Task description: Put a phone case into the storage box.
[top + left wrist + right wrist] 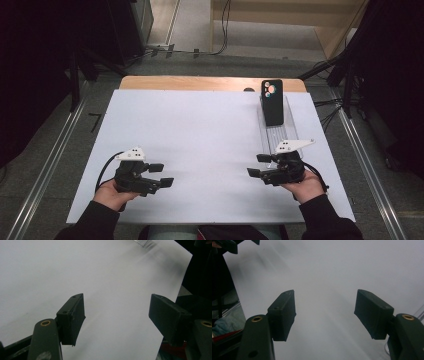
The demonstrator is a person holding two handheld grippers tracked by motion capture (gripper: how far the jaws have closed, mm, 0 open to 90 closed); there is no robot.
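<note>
While black phone [272, 102] leans on clear ribbed stand [280, 135], matte white table [200, 140]

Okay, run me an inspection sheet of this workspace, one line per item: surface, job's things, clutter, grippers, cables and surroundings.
Surface: white sheet over a wooden table, bare in the middle.
Job's things: black phone leaning upright in a clear stand at the far right.
Clutter: nothing seen.
Grippers: left gripper and right gripper both open and empty, held low at the near edge, pointing toward each other.
Cables: a black cable loops from the left gripper; cords run across the floor beyond the table.
Surroundings: metal rails on the floor on both sides, dark equipment stands, wooden furniture behind.
</note>
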